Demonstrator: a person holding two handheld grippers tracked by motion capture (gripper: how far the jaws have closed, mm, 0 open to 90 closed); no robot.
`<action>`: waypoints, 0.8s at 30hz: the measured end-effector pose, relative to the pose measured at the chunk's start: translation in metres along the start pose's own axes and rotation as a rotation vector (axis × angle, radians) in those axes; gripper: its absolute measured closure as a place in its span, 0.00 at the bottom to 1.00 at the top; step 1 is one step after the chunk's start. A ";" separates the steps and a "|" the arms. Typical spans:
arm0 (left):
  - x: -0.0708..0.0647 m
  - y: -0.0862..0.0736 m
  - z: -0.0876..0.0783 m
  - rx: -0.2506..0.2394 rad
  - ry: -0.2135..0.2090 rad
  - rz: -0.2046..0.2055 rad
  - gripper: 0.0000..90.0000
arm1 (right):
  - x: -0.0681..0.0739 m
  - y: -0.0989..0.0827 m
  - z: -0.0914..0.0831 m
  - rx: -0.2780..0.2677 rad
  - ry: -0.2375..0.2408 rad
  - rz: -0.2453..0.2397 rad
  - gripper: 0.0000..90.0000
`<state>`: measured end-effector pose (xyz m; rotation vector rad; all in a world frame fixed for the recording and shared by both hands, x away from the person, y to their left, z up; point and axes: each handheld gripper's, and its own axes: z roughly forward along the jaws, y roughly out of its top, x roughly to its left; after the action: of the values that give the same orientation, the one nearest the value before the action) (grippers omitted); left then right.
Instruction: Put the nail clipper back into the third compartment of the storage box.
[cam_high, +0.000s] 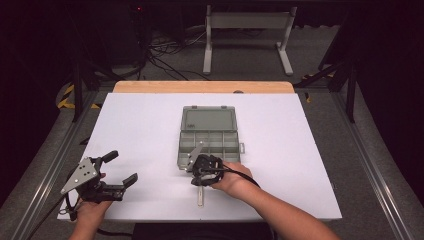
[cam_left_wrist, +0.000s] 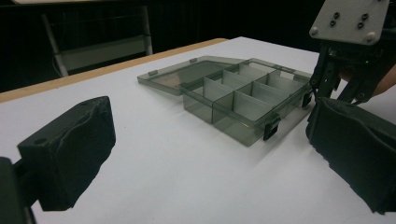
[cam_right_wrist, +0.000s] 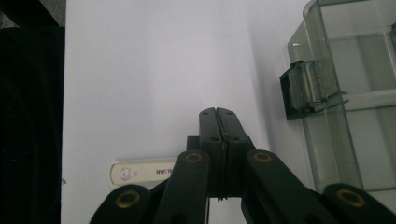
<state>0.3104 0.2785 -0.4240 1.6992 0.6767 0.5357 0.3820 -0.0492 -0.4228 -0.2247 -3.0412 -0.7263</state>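
A translucent grey compartment box lies open at mid-table, its lid folded back flat on the far side. All its compartments look empty. My right gripper hovers at the box's near left corner, jaws shut, and I see nothing between them. The right gripper view has its closed jaws over bare table beside the box's front latch. My left gripper rests at the front left of the table, open and empty. Its pads frame the box.
A narrow white strip with small print lies on the table under my right hand. The white tabletop ends in a wooden far edge. Beyond it, cables and a grey stand sit on the floor.
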 end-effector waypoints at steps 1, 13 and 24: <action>0.000 0.000 0.000 -0.002 0.000 0.000 0.01 | 0.000 0.000 0.001 0.006 0.003 0.002 1.00; 0.000 0.000 0.000 0.005 -0.003 0.001 0.01 | -0.004 0.001 0.008 0.034 0.004 0.007 1.00; 0.000 0.000 0.000 -0.001 -0.003 0.002 0.01 | -0.001 -0.006 0.002 0.055 -0.013 0.013 1.00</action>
<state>0.3098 0.2785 -0.4238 1.6992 0.6725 0.5349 0.3825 -0.0541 -0.4275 -0.2495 -3.0636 -0.6413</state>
